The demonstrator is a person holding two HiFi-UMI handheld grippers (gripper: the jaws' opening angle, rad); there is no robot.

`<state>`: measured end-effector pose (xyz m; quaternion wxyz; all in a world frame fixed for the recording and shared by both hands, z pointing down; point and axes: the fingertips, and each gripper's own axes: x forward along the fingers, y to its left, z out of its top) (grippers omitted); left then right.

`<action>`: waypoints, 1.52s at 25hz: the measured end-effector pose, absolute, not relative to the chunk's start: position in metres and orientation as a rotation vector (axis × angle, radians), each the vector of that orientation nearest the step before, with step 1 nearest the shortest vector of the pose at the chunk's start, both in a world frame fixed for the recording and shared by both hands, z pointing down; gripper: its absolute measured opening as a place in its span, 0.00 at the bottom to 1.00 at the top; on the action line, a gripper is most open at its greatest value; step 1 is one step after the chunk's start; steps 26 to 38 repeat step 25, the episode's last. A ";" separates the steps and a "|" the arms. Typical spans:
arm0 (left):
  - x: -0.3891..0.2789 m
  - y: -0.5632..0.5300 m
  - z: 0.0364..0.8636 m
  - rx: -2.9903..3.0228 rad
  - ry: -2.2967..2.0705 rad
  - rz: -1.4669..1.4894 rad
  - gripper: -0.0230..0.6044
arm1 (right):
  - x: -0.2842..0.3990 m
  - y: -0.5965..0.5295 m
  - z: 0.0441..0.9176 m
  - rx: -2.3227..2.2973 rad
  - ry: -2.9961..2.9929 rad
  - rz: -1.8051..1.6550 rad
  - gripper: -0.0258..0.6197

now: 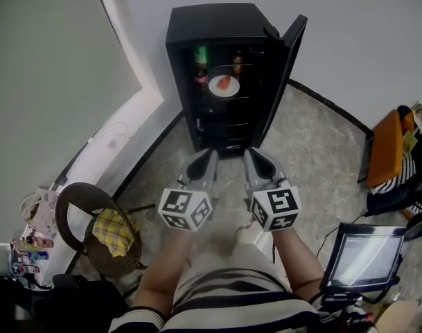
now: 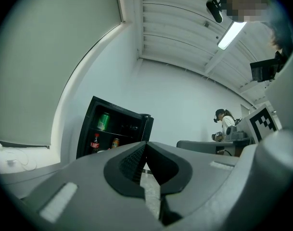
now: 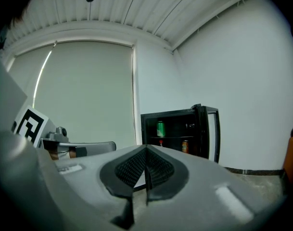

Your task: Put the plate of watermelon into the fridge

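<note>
Plate of watermelon (image 1: 224, 85) sits on a shelf inside the black fridge (image 1: 197, 26), upper centre of the head view; a red slice lies on the white plate. Fridge door (image 1: 283, 75) stands open, swung toward the right of the frame. Dark bottle with a red label (image 1: 201, 73) stands just left of the plate, green can (image 1: 201, 53) on the shelf above it, orange can (image 1: 237, 62) toward the back right. Left gripper (image 1: 208, 157) and right gripper (image 1: 253, 155) are held side by side low in front of the fridge, mid-frame, tips toward it and well apart from the plate. Each gripper's own view shows the jaws pressed together at the tips with nothing between them; only grey speckled floor (image 1: 301, 151) shows through the gap below. Round dark chair (image 1: 68, 207) with a yellow checked cloth (image 1: 113, 231) stands at lower left. Lit screen (image 1: 363, 255) stands at lower right. In the left gripper view a person (image 2: 226, 124) stands far off at the right.
</note>
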<state>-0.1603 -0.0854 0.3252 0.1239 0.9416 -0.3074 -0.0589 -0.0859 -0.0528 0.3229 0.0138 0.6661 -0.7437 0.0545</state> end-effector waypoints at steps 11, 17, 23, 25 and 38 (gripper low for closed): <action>-0.185 -0.075 0.316 2.749 -0.895 -0.211 0.04 | -0.090 -0.031 0.312 2.112 -2.259 0.091 0.04; -0.209 -0.087 0.340 2.715 -0.934 -0.170 0.04 | -0.095 -0.039 0.323 2.106 -2.232 0.051 0.04; -0.222 -0.080 0.333 2.732 -0.918 -0.180 0.04 | -0.107 -0.025 0.328 2.087 -2.210 0.062 0.04; -0.228 -0.077 0.334 2.734 -0.920 -0.168 0.04 | -0.113 -0.022 0.331 2.090 -2.211 0.073 0.04; -0.228 -0.077 0.334 2.734 -0.920 -0.168 0.04 | -0.113 -0.022 0.331 2.090 -2.211 0.073 0.04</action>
